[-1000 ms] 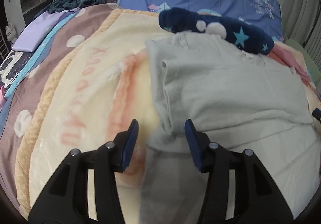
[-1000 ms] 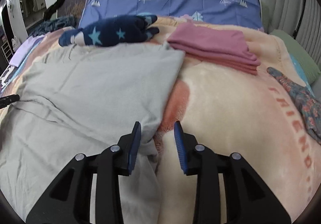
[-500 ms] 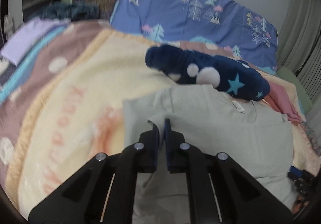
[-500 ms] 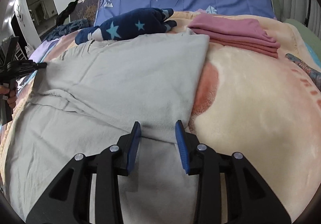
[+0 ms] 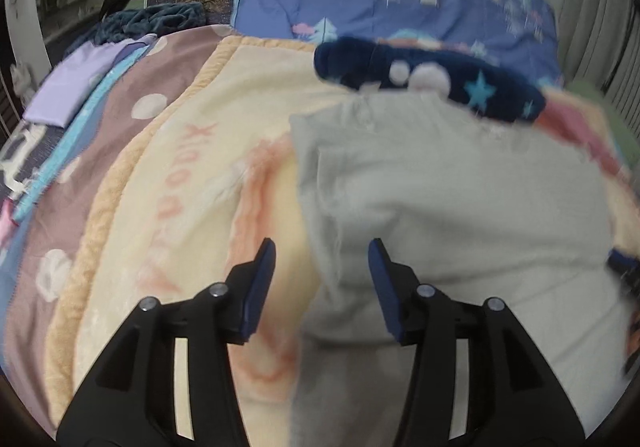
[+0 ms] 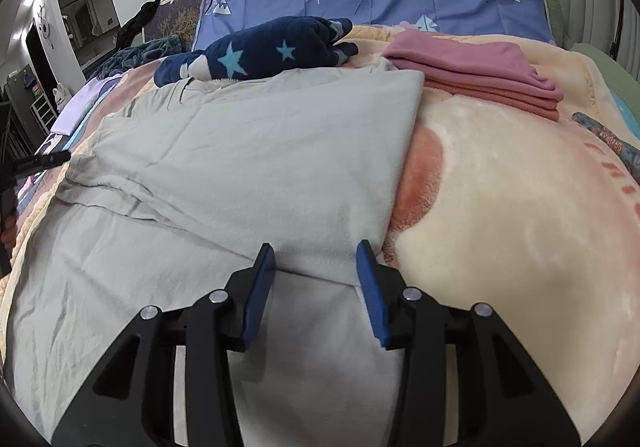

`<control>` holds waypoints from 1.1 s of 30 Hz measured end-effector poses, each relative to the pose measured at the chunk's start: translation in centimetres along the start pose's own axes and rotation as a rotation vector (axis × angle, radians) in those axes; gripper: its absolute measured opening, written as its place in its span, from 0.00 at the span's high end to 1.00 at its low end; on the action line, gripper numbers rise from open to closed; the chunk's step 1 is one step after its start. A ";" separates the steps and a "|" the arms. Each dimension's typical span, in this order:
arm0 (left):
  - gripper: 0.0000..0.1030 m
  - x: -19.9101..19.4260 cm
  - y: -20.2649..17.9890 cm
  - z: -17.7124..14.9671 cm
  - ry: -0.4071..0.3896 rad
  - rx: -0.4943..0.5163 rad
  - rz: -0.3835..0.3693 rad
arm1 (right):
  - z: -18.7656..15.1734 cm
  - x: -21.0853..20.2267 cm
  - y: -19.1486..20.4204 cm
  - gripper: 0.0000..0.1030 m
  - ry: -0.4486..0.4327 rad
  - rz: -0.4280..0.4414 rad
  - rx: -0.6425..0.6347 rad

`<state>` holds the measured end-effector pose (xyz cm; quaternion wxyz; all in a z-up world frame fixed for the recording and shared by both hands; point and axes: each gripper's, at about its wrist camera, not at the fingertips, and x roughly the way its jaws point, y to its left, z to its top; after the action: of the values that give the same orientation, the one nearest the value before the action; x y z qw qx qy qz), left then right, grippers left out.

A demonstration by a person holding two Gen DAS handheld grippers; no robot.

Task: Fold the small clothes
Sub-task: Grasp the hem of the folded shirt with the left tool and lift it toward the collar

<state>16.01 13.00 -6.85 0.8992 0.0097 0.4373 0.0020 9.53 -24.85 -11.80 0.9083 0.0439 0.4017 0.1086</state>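
Grey garment (image 6: 248, 151) lies mid-blanket (image 6: 500, 207), far half folded toward the near side, navy plush just beyond it. Left gripper (image 5: 322, 267), clamped on the left fold edge half a second ago, now opens, pads clear of cloth; right gripper (image 6: 316, 267) widens over the right corner. Fold released; next fold likely.

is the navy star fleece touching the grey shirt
Touching. In the right wrist view the navy star fleece lies along the far edge of the grey shirt, with no blanket showing between them.
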 end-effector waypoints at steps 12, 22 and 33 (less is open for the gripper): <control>0.38 -6.1 2.6 -7.4 -0.007 -0.038 -0.146 | -2.3 -6.8 -2.8 0.57 -0.051 0.033 0.105; 0.40 -8.0 4.4 -14.9 0.081 -0.083 -0.307 | -11.2 -10.9 -4.7 0.57 0.059 0.229 0.199; 0.46 -13.2 2.9 -20.9 0.154 0.063 -0.357 | -18.0 -15.6 -1.6 0.57 0.108 0.324 0.173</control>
<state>-8.58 16.03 -9.30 0.8485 -0.0401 0.4995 -0.1702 -13.67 -30.20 -12.98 0.8489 0.1800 0.4453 0.2205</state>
